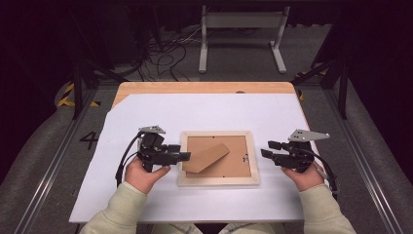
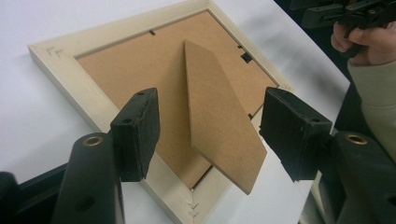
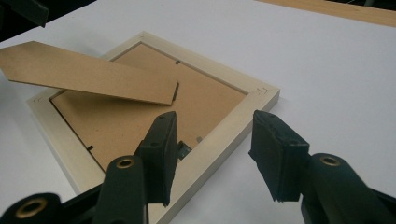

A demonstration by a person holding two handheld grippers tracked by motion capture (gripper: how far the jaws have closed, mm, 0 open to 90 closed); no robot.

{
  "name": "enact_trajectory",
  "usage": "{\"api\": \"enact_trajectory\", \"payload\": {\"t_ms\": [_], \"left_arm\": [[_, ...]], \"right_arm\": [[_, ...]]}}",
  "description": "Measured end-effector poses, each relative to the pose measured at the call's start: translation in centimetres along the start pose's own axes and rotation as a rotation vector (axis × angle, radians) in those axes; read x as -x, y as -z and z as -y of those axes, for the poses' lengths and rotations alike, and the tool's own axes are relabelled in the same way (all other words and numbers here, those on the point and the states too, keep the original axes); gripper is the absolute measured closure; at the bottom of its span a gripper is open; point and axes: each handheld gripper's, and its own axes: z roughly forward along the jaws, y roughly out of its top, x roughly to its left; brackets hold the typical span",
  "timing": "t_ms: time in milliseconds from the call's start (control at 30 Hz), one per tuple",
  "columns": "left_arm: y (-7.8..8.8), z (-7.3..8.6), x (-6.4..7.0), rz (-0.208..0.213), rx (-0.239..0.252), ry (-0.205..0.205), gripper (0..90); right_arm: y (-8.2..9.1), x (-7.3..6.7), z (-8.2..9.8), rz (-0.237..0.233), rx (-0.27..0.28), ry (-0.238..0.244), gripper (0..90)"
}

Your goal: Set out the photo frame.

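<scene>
the frame (image 1: pixel 218 158) lies face down on the white sheet (image 1: pixel 195 112), its brown backing up. the stand (image 1: pixel 207 157), the long flap hinged to that backing, is already swung up off it at a slant, its free end out over the frame's left rail. so the propping-out looks done or nearly so; what seems left is to set the frame upright, or to turn the little clips along the backing's edge.

the left gripper (image 1: pixel 184 156) sits just left of the frame, its jaws wide with the stand's tip between them, though the pads (image 2: pixel 137 133) do not press on it. the right gripper (image 1: pixel 269 148) waits a little off the frame's right rail, jaws half wide and holding nothing.

hard to make out: the stand's hinge, how many clips there are and whether they are turned, and anything on the frame's face, which is turned down.
</scene>
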Motion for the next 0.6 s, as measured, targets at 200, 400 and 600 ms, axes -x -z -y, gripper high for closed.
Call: {"api": "enact_trajectory", "payload": {"t_ms": [200, 400, 600], "left_arm": [[-0.8, 0.1, -1.0, 0.043, -0.021, 0.05, 37.8], [-1.7, 0.1, -1.4, 0.063, -0.058, 0.074, 37.5], [-2.2, 0.2, -1.4, 0.073, -0.074, 0.071, 37.6]], "right_arm": [[-0.1, 0.0, 0.1, 0.005, -0.007, 0.001, 50.8], [0.1, 0.0, 0.2, 0.006, -0.007, 0.0, 50.4], [0.1, 0.0, 0.3, 0.01, -0.005, -0.003, 50.0]]}}
